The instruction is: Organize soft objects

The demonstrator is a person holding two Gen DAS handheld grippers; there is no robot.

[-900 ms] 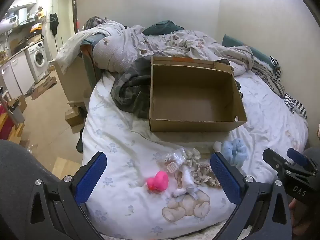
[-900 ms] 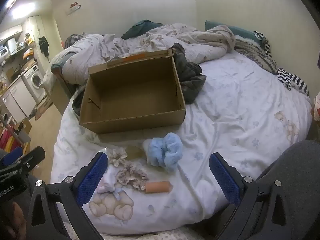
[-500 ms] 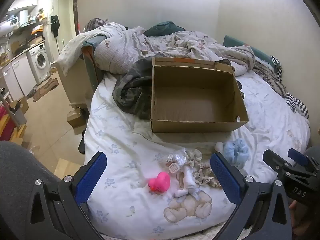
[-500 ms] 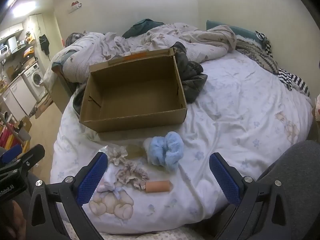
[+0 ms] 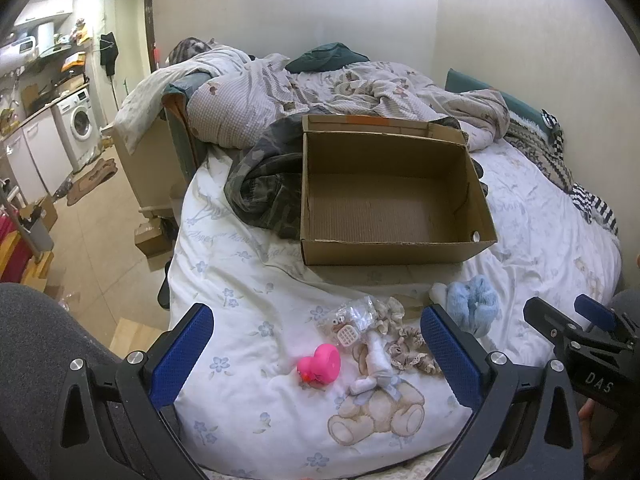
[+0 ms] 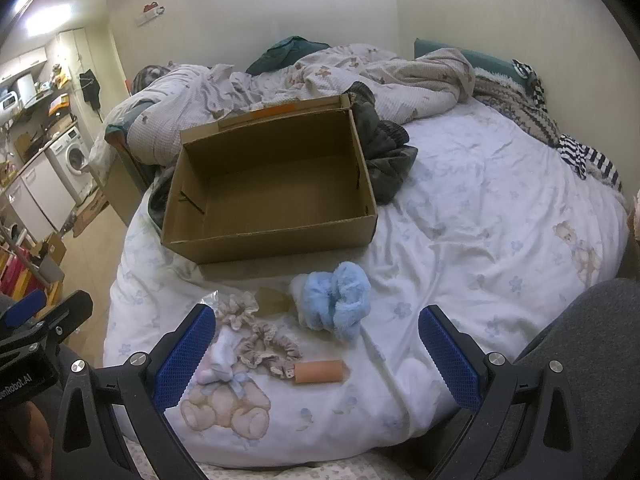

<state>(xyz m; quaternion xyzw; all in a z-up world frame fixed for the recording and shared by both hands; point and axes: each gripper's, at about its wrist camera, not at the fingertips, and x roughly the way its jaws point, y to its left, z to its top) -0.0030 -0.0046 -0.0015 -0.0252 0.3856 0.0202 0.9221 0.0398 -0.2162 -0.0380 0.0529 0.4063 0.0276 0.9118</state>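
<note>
An empty cardboard box (image 5: 400, 246) (image 6: 272, 240) sits open on the bed. In front of it lie a fluffy blue scrunchie (image 5: 472, 306) (image 6: 338, 300), beige frilly scrunchies (image 5: 408, 350) (image 6: 264, 346), a white cloth piece (image 5: 376, 364) (image 6: 220, 356), a clear plastic bag (image 5: 352, 318), a pink rubber duck (image 5: 320, 366) and a tan cylinder (image 6: 320, 371). My left gripper (image 5: 316, 352) is open above the duck and cloth. My right gripper (image 6: 316, 354) is open above the cylinder and scrunchies. Neither holds anything.
A camouflage garment (image 5: 264, 184) (image 6: 384, 160) lies behind and beside the box. Crumpled bedding (image 5: 340, 88) piles at the back. The bed's near edge (image 5: 320, 464) curves below the grippers. The floor with a washing machine (image 5: 78, 120) lies to the left.
Both views have shifted slightly, the box and objects sitting a little lower and nearer. Both grippers stay open and nothing on the bed has moved.
</note>
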